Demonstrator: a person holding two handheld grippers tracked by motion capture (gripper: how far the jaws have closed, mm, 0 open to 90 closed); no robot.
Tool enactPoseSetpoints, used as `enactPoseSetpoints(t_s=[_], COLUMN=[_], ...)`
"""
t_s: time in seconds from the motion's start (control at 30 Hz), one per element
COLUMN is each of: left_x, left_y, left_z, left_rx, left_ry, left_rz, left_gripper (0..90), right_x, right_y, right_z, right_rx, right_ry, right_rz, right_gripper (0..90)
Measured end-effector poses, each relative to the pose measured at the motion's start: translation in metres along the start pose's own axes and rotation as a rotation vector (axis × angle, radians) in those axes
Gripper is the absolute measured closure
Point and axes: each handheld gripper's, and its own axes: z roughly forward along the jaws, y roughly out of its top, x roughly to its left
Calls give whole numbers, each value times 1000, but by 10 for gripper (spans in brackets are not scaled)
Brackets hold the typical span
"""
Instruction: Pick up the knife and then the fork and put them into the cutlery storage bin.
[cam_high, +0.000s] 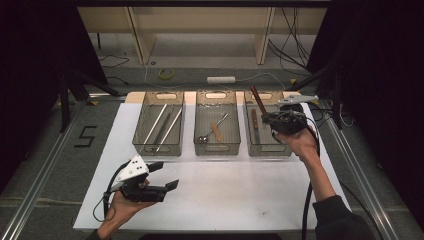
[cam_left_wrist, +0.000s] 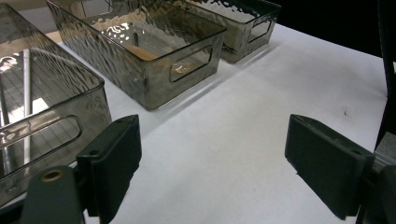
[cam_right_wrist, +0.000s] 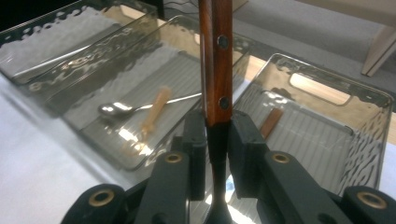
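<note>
The right gripper hangs over the right-hand bin, at about two o'clock on the white table, with its jaws clamped narrow on a wood-handled utensil. In the right gripper view the pads pinch the dark metal neck just below the riveted brown handle, which rises straight up toward twelve o'clock (the working end is hidden below the jaws). From the high view the handle slants up and back toward eleven o'clock from the gripper. A second brown-handled piece lies on the floor of that bin. The middle bin holds a spoon and a pale wooden stick; the left bin holds long light rods. The left gripper rests low at about seven o'clock, jaws spread wide with bare table between them.
</note>
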Motion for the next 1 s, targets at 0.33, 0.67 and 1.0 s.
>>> enactPoseSetpoints(t_s=[0.33,0.67,1.0], left_x=[0,0,0], left_y=[0,-1,0], left_z=[-2,-1,-1], left_rx=[-7,-6,0], left_ry=[4,6,5], left_rz=[1,9,15], left_gripper=[173,173,172], right_x=[-20,-29,-36], right_y=[11,11,8], right_z=[20,39,54], right_rx=[28,59,93], right_ry=[-36,-56,-80], right_rz=[66,117,157], right_gripper=[788,787,787])
